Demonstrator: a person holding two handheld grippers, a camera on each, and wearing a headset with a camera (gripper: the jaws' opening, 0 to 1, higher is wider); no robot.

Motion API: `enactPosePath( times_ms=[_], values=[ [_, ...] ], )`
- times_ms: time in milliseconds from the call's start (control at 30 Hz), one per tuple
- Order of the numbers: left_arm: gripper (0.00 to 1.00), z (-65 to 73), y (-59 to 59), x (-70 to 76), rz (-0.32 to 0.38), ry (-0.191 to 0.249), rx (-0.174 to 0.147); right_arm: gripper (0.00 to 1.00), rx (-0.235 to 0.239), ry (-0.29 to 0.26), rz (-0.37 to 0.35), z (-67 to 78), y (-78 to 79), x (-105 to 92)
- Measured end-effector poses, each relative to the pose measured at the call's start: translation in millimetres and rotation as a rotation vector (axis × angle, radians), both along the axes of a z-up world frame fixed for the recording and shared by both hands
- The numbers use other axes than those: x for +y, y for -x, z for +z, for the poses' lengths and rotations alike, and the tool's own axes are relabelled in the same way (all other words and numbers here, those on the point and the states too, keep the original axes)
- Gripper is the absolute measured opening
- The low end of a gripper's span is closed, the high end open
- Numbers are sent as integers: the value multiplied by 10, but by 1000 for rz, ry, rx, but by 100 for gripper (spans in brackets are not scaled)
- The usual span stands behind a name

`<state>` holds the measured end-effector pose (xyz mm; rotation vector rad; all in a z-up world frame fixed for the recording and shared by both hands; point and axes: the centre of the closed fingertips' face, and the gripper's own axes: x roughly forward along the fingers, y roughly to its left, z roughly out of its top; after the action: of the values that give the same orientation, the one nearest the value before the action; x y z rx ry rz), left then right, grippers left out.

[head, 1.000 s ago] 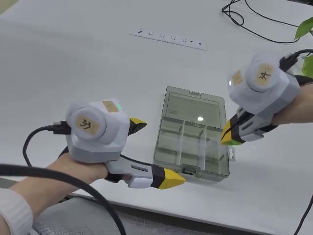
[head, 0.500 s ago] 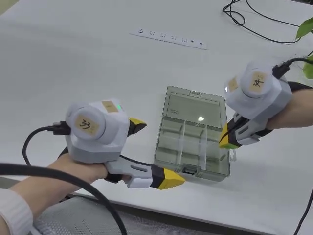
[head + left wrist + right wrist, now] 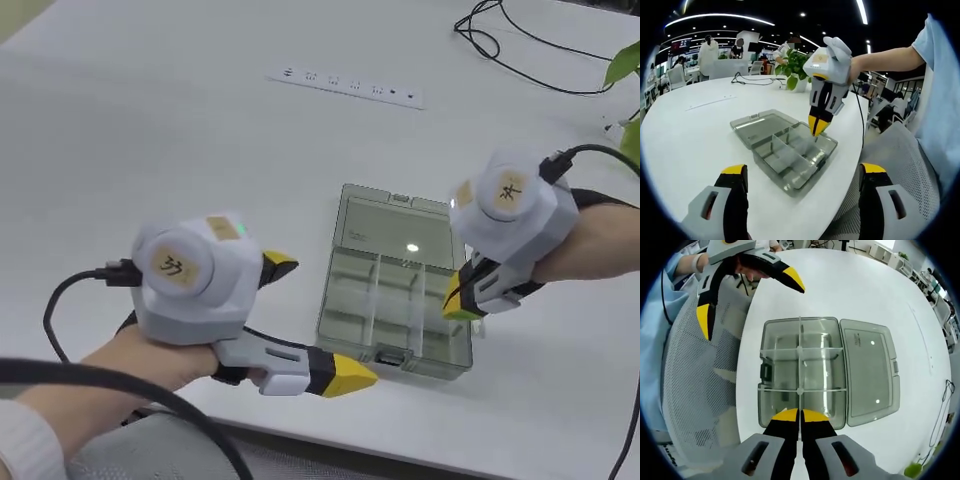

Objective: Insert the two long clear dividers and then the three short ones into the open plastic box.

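Right gripper view: right gripper [image 3: 800,416] pinches a clear divider [image 3: 800,367], edge-on over the box [image 3: 765,335]. Best kept upright, lined with the slots, pressed gently. Left gripper [image 3: 320,318] hangs open.

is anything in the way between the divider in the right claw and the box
Nothing visible does. The right claw, shut on a clear divider, hangs just over the open box. The lid lies folded back flat, and the left claw is open, off to the side.
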<state>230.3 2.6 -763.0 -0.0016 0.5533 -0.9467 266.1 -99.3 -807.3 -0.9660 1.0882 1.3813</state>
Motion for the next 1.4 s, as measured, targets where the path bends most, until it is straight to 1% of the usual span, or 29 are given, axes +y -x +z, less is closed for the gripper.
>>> enactPosePath(
  times_ms=[167,333,433,467,500,533,567,600,633,667,700,767,833,867,900,967,1000,1033,1067,1100,1133,1167,1200,1233,1267,1300,1333,1367,1400],
  values=[
    [94,13,3,-17,-1,3,-1,2,-2,-5,-3,-4,12,-5],
    [94,18,29,-21,-6,-1,3,3,-13,-19,10,10,45,-1],
    [94,28,31,-6,-4,-4,1,3,-26,-47,13,1,43,-14],
    [94,32,30,-2,-3,-4,0,7,-40,-58,15,-5,24,-17],
    [94,34,30,1,-2,-4,-1,15,-48,-68,18,-6,18,-13],
    [94,36,28,14,1,-8,-2,28,-69,-119,-6,7,12,15],
    [94,41,25,29,6,-9,-4,36,-67,-177,-15,42,54,53],
    [94,45,23,41,12,-7,-6,44,-63,-222,-28,76,89,80],
    [94,47,24,64,20,-4,-7,49,-55,-250,-89,110,132,62],
    [94,47,25,70,23,-3,-7,51,-55,-258,-106,121,144,55],
    [94,43,24,99,35,-2,-7,55,-67,-323,-144,171,194,56],
    [95,33,34,121,47,0,0,68,-88,-365,-201,205,240,19],
    [95,31,50,139,53,-2,-3,81,-103,-394,-252,211,262,-62],
    [96,30,62,146,56,-2,1,85,-121,-431,-293,240,283,-99],
    [96,31,68,152,58,-1,1,89,-130,-453,-336,262,323,-155],
    [97,28,79,170,67,-8,-1,95,-141,-462,-392,272,379,-249],
    [98,32,89,181,70,-13,-4,99,-169,-469,-428,277,384,-323],
    [98,33,91,191,72,-16,-8,100,-188,-479,-453,290,384,-369],
    [99,39,95,200,75,-19,-10,100,-201,-498,-494,320,412,-432],
    [100,42,98,209,77,-24,-11,100,-210,-503,-541,333,425,-492],
    [100,49,103,220,78,-33,-18,100,-228,-522,-593,334,411,-527],
    [100,60,103,234,80,-45,-31,100,-259,-549,-640,360,392,-564],
    [100,55,94,275,90,-76,-49,100,-307,-587,-714,401,368,-622],
    [100,46,80,319,109,-105,-73,100,-373,-633,-810,455,338,-679],
    [100,23,64,368,141,-128,-78,100,-432,-659,-827,498,338,-706],
    [100,-18,48,449,184,-175,-90,100,-521,-708,-831,584,343,-711],
    [100,-35,48,472,201,-188,-103,100,-555,-712,-814,593,382,-708],
    [100,-80,48,517,203,-239,-115,100,-577,-705,-833,580,404,-724],
    [100,-103,28,568,199,-298,-131,100,-593,-650,-818,551,396,-760]
  ],
)
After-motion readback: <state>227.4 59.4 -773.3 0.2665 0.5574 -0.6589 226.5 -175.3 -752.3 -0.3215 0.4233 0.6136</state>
